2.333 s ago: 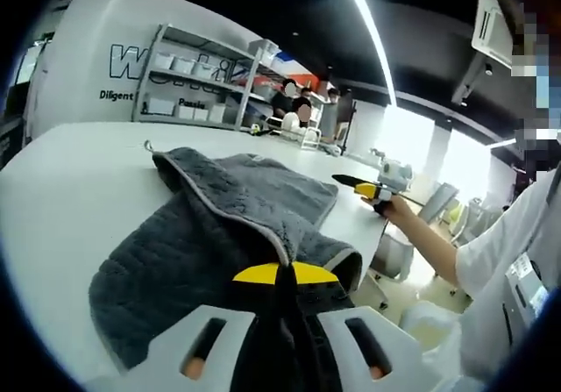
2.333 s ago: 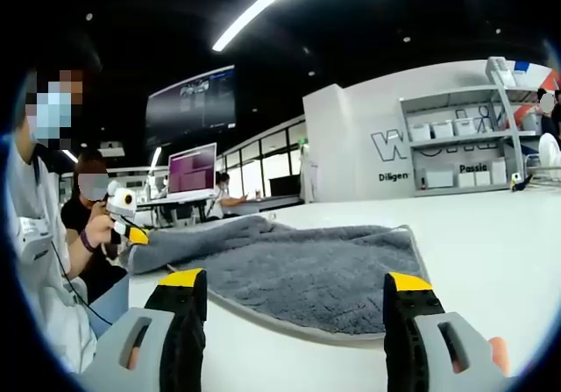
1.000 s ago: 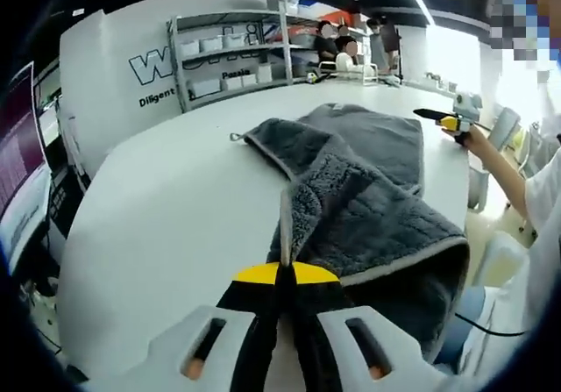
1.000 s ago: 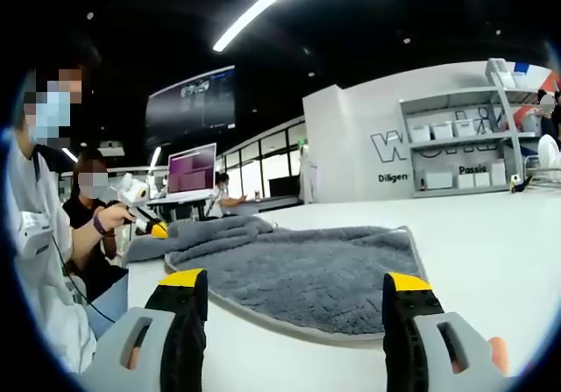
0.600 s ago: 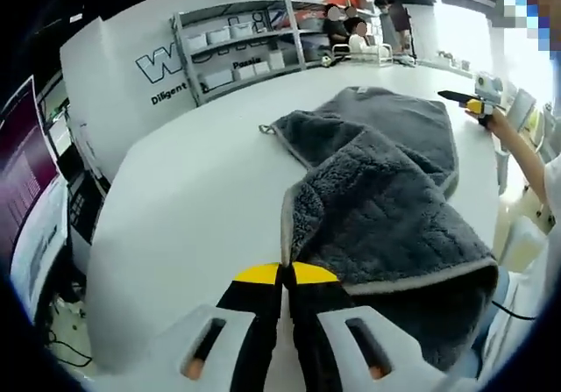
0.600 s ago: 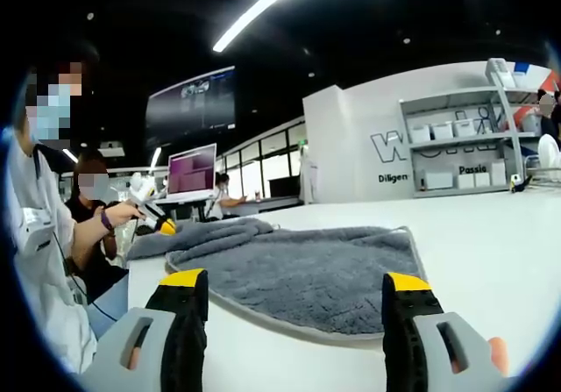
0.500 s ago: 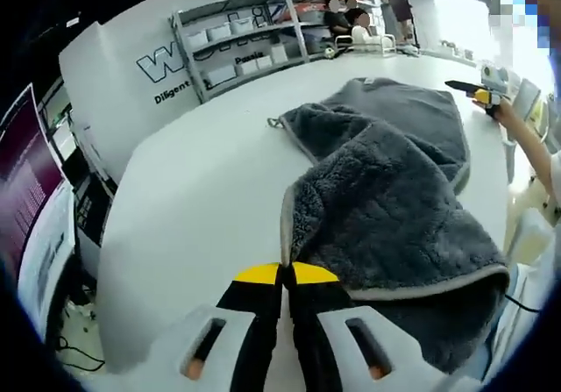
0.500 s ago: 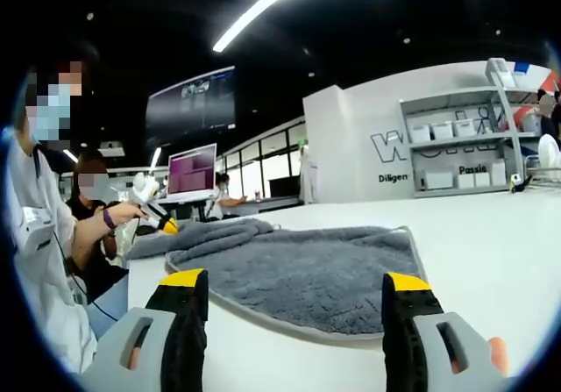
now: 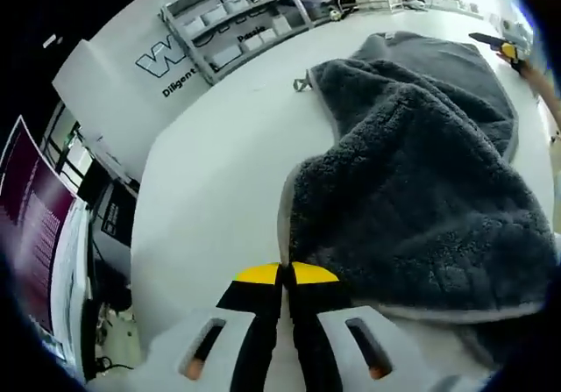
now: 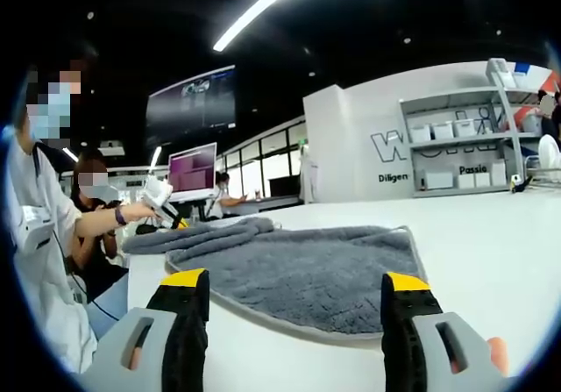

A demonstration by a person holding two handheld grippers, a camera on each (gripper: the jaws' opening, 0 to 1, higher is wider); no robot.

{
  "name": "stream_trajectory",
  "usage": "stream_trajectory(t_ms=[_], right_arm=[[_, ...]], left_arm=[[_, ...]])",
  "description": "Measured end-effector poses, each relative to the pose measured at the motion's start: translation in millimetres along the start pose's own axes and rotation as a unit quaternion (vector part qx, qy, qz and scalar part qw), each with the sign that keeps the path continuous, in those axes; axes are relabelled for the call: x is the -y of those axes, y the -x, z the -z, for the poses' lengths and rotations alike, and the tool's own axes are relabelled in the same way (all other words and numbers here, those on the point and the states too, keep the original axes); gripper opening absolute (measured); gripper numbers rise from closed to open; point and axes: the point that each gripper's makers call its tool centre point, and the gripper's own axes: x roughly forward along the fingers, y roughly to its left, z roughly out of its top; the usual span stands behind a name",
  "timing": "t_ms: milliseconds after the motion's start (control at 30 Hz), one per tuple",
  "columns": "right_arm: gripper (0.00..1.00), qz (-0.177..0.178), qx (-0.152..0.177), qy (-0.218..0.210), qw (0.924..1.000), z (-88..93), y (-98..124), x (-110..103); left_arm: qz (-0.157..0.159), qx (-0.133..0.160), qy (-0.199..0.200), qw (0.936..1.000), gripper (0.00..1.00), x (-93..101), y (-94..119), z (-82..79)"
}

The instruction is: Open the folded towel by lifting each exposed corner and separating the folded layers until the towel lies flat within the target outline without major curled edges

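Our left hand-held gripper (image 9: 285,274) clamps the grey towel's (image 9: 412,181) pale edge above the white worktop (image 9: 210,173); our right hand-held gripper (image 10: 296,291) stands apart near the worktop's edge.

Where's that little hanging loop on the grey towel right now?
In the left gripper view, the loop lies on the white table at the towel's far corner, toward the shelving.

Left hand-held gripper (image 9: 287,274) closed, right (image 10: 296,313) agape
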Motion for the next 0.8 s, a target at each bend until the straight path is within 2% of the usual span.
stream_trajectory(t_ms=[333,467,800], right_arm=[[0.8,0.0,-0.001,0.003,1.0,0.5,0.4,0.4],[0.8,0.0,-0.001,0.004,1.0,0.6,0.4,0.1],[0.78,0.001,-0.001,0.006,1.0,0.7,0.4,-1.0]], left_arm=[[-0.061,-0.034,-0.055,0.996,0.03,-31.0,-18.7,-9.2],[-0.103,-0.058,-0.075,0.9902,0.03,-50.4,-23.2,-9.5],[-0.137,-0.083,-0.095,0.9825,0.03,-76.2,-38.2,-20.0]])
